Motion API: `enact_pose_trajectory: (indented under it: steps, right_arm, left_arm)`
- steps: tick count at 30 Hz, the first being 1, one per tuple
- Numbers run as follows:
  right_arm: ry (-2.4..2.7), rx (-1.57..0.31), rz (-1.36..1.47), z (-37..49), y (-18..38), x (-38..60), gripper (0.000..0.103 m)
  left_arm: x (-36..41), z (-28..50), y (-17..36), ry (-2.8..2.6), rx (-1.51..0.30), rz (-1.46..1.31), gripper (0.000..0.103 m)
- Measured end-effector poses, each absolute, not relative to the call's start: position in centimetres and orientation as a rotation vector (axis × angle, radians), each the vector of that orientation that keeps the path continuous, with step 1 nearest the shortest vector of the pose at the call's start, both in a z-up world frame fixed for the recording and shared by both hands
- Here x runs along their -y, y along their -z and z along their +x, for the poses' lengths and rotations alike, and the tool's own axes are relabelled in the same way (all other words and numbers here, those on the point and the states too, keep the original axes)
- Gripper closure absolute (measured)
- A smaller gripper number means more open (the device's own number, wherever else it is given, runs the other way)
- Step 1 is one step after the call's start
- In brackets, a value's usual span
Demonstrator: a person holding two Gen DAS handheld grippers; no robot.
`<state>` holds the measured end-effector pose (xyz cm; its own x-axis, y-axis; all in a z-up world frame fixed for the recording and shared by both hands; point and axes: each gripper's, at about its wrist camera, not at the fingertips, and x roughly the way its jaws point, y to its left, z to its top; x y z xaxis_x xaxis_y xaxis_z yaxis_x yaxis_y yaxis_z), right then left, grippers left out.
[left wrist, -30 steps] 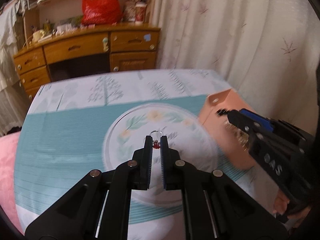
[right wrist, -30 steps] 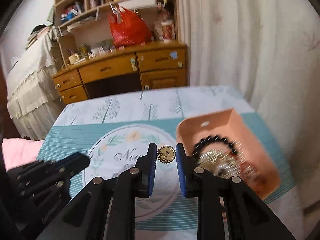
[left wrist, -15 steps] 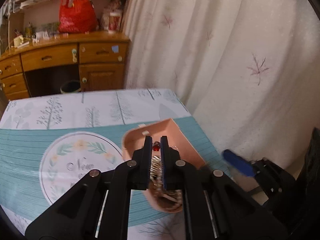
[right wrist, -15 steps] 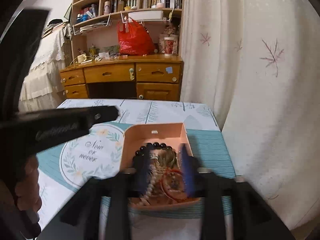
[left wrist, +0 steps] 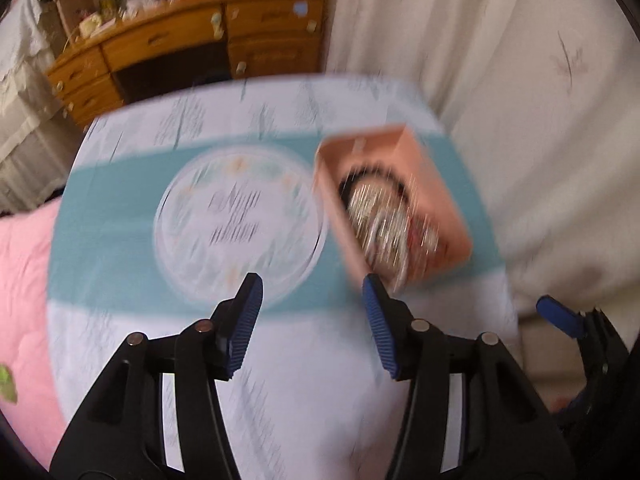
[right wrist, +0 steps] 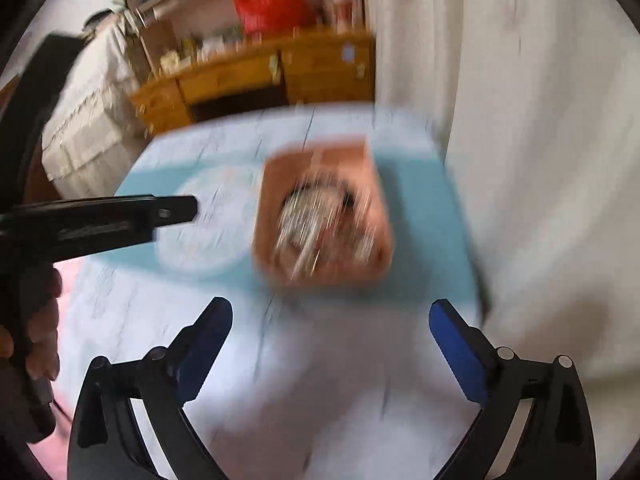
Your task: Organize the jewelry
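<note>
A peach-pink box sits on the right of the table, filled with a heap of jewelry: silver chains, a black bead bracelet, red pieces. It also shows in the right wrist view, with the jewelry blurred. My left gripper is open and empty, pulled back above the table, near the box's front corner. My right gripper is open wide and empty, back from the box's near side. Both views are motion-blurred.
The tablecloth has a teal band and a white round print. A pink quilt lies at the left. A curtain hangs at the right. A wooden desk stands behind.
Both grippers have opened and pulled back from the box. The red-stone piece in the left one and the round gold piece in the right one are gone from the fingers.
</note>
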<state>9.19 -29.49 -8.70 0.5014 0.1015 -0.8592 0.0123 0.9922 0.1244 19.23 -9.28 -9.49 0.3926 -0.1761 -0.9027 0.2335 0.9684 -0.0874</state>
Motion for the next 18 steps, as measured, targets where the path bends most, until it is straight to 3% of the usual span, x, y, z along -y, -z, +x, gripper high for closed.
enact_pose_trajectory:
  steps: [7,9,14,18]
  right_arm:
    - [-0.102,-1.203,0.152,3.4,6.8,26.5,0.001]
    - [-0.115,-1.211,0.193,2.9,5.9,26.1,0.001]
    - [-0.111,-1.191,0.227,3.4,3.2,24.0,0.001]
    - [-0.130,-1.228,0.270,3.8,1.1,24.3,0.001]
  left_arm:
    - [4.0,12.0,6.9,0.108,-1.173,0.165,0.053]
    - [2.8,11.0,5.9,0.089,-1.176,0.096,0.039]
    - [2.6,10.0,3.4,0.111,-1.141,0.014,0.030]
    - [4.0,9.2,1.6,0.090,-1.101,0.044,0.010]
